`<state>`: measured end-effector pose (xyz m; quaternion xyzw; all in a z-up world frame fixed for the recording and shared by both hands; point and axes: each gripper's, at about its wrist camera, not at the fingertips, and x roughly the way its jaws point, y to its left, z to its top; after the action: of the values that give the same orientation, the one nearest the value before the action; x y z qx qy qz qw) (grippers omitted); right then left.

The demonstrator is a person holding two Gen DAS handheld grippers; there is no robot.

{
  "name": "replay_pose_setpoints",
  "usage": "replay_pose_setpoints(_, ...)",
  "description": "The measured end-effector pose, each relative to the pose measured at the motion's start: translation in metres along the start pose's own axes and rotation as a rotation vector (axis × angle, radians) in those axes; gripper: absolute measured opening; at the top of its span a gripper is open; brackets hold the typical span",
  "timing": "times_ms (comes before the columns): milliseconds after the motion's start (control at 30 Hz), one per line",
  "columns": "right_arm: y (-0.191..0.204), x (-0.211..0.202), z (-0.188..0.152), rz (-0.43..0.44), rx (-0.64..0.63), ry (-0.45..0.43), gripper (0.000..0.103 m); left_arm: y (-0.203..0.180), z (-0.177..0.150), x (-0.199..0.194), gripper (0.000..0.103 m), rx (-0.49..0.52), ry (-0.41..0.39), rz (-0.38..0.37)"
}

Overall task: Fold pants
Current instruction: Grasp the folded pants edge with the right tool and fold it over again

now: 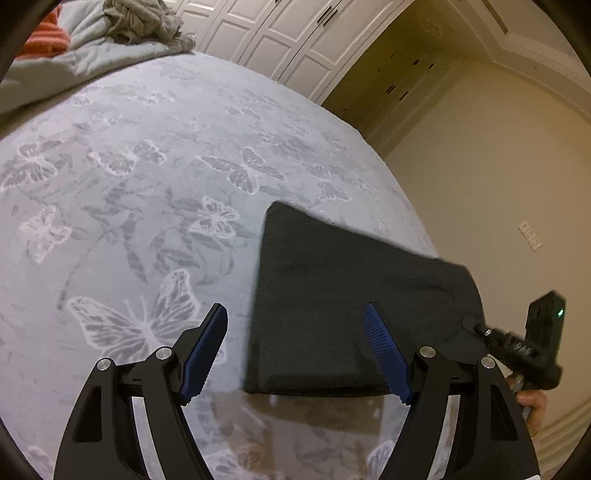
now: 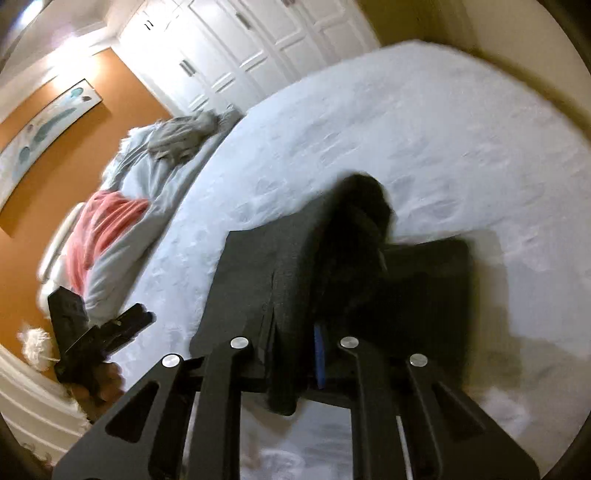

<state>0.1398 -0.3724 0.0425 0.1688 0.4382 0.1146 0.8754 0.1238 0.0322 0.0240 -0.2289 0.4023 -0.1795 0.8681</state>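
Dark grey pants [image 1: 343, 306] lie folded into a compact shape on the pale blue butterfly bedspread [image 1: 147, 184]. My left gripper [image 1: 295, 350] is open and empty, its blue pads above the near left edge of the pants. My right gripper [image 2: 295, 354] is shut on the pants [image 2: 280, 280], with an edge of fabric pinched between its fingers and bunched up ahead of them. The right gripper also shows in the left wrist view [image 1: 517, 343] at the right end of the pants.
A rumpled grey blanket [image 2: 177, 140] and a red cloth [image 2: 99, 229] lie at the far end of the bed. White panelled wardrobe doors [image 1: 280, 33] stand behind it. The bed edge runs along the right in the left wrist view.
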Motion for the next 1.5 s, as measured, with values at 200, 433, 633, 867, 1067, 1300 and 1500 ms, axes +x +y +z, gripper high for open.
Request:
replay_pose_setpoints(200,-0.038,0.032,-0.013,-0.126,0.081,0.115,0.019,0.004,-0.010,0.035,0.073,-0.052,0.105,0.001)
replay_pose_setpoints(433,-0.056,0.023,-0.016,-0.149,0.227,0.069,0.080,0.011,-0.027,0.085,0.073,-0.181,0.244,-0.087)
replay_pose_setpoints(633,-0.058,0.058,-0.020,-0.118,0.201,0.201,0.052,0.011,-0.029,0.106,0.014,-0.176,0.260,-0.114)
replay_pose_setpoints(867,-0.012,-0.012,-0.022,0.183,0.120,0.055,0.025,0.003,-0.004,0.014,0.005,-0.131,0.164,-0.214)
replay_pose_setpoints(1067,-0.026,0.030,-0.060,-0.119,0.153,0.244,0.055,0.025,-0.043,0.015,0.008,-0.046,0.293,0.034)
replay_pose_setpoints(1300,0.031,-0.014,-0.015,-0.012,-0.024,-0.086,0.008,-0.039,-0.043,-0.040,0.035,0.221,-0.109,0.122)
replay_pose_setpoints(1500,-0.002,0.077,-0.019,-0.247,-0.051,0.134,0.000,-0.036,-0.048,-0.010,0.035,0.235,-0.012,0.163)
